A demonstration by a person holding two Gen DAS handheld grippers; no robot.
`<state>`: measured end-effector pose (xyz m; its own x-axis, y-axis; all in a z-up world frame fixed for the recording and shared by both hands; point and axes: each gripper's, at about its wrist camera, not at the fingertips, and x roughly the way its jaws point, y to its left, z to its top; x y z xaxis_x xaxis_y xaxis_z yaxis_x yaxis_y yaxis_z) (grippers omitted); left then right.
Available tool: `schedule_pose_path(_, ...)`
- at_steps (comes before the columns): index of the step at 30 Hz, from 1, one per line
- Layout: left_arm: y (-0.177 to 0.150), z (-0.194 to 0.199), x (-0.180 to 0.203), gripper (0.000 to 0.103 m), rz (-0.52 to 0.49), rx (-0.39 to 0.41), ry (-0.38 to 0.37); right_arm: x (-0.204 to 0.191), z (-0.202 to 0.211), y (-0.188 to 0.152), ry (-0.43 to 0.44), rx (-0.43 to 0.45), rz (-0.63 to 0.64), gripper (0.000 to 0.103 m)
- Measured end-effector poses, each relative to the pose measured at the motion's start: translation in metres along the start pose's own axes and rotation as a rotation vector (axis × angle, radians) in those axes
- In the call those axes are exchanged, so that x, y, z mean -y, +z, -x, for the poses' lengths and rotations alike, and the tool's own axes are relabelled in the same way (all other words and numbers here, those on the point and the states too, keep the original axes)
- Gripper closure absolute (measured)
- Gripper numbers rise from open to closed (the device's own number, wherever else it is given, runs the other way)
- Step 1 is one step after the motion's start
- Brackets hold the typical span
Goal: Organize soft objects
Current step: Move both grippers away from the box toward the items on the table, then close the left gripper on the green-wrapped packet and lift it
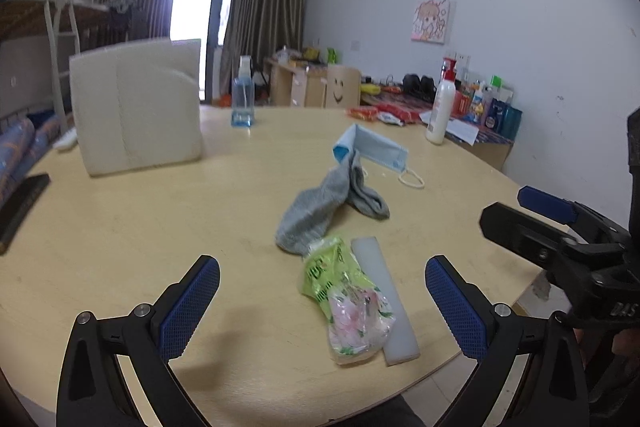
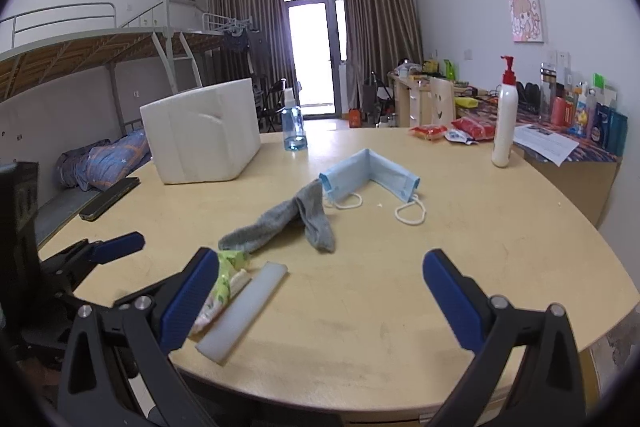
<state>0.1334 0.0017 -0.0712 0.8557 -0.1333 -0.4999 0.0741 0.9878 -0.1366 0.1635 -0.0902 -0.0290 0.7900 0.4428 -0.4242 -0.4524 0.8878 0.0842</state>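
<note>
Both tools [image 1: 322, 301] [image 2: 322, 297] wide open, empty.

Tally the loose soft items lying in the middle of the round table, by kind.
Grey sock: 1
Blue face mask: 1
Tissue packet: 1
White foam strip: 1
Total: 4

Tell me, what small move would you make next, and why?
Probably ease the left gripper down onto the tissue pack. Its jaws stand open with the pack right between them, nothing is held yet, and the sock, mask and foam strip still lie loose on the table.
</note>
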Motion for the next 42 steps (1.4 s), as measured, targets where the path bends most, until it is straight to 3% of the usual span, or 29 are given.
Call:
schedule_pose_path(3,-0.002,-0.007,0.001,0.002,0.017,-0.040,-0.017,0.005,0.000,-0.001,0.005,-0.003,-0.014,0.000)
schedule_pose_path(9,-0.006,-0.020,0.003,0.016,0.027,-0.104,-0.028,0.011,-0.005,-0.006,0.022,-0.031,-0.050,0.000)
schedule_pose_path(17,-0.010,-0.029,0.009,0.051,-0.002,-0.142,-0.044,0.010,-0.004,-0.006,0.037,-0.029,-0.051,0.000)
schedule_pose_path(25,-0.012,-0.030,0.007,0.075,0.006,-0.163,-0.071,0.005,-0.003,-0.005,0.045,-0.035,-0.042,0.000)
schedule_pose_path(32,-0.011,-0.023,0.005,0.078,0.019,-0.131,-0.099,0.000,-0.004,-0.005,0.051,-0.047,-0.025,0.000)
schedule_pose_path(42,-0.009,-0.007,-0.006,0.078,0.007,-0.092,-0.048,-0.017,-0.013,-0.006,0.065,-0.083,-0.006,0.000)
